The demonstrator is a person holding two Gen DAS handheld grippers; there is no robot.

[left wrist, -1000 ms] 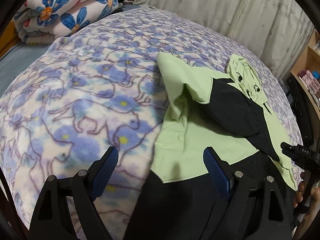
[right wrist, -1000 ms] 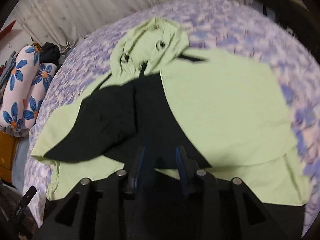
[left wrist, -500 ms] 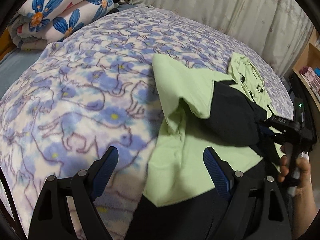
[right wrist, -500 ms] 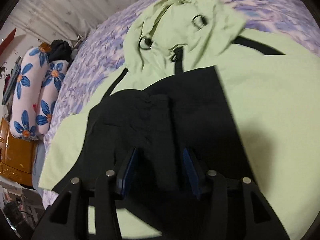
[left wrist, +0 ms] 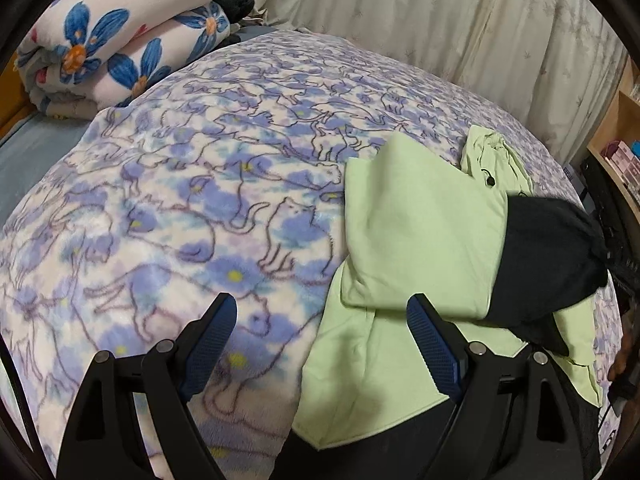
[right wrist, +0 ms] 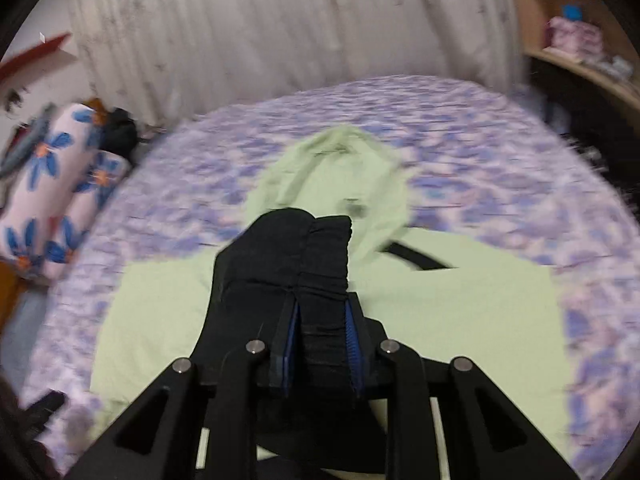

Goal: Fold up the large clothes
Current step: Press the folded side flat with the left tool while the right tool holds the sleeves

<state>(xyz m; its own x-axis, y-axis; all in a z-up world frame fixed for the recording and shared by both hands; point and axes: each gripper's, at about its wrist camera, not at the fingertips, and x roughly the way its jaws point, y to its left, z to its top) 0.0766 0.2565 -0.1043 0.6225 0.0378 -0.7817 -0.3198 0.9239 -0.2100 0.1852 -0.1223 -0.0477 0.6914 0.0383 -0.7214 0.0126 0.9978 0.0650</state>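
A light green hoodie [left wrist: 420, 232] with black parts lies spread on the bed, its hood [left wrist: 492, 156] toward the curtain. Its black sleeve [left wrist: 548, 256] is raised off the body at the right. In the right wrist view my right gripper [right wrist: 322, 304] has the sleeve's ribbed black cuff [right wrist: 296, 248] between its blue pads, the jaws closing and pressing on it. The green body [right wrist: 480, 304] and hood [right wrist: 344, 168] lie flat below. My left gripper [left wrist: 320, 308] stands open, one finger over the blanket and one over the hoodie's left edge, nothing between them.
A purple cat-print blanket [left wrist: 180, 200] covers the bed. A rolled flower-print quilt [left wrist: 120, 32] lies at the far left. Pale curtains [left wrist: 440, 20] run behind the bed. A wooden shelf [left wrist: 616, 148] with small items stands at the right.
My right gripper dropped onto the black sleeve, closed on its cuff and lifted it up off the hoodie. My left gripper drifted a little and stayed open.
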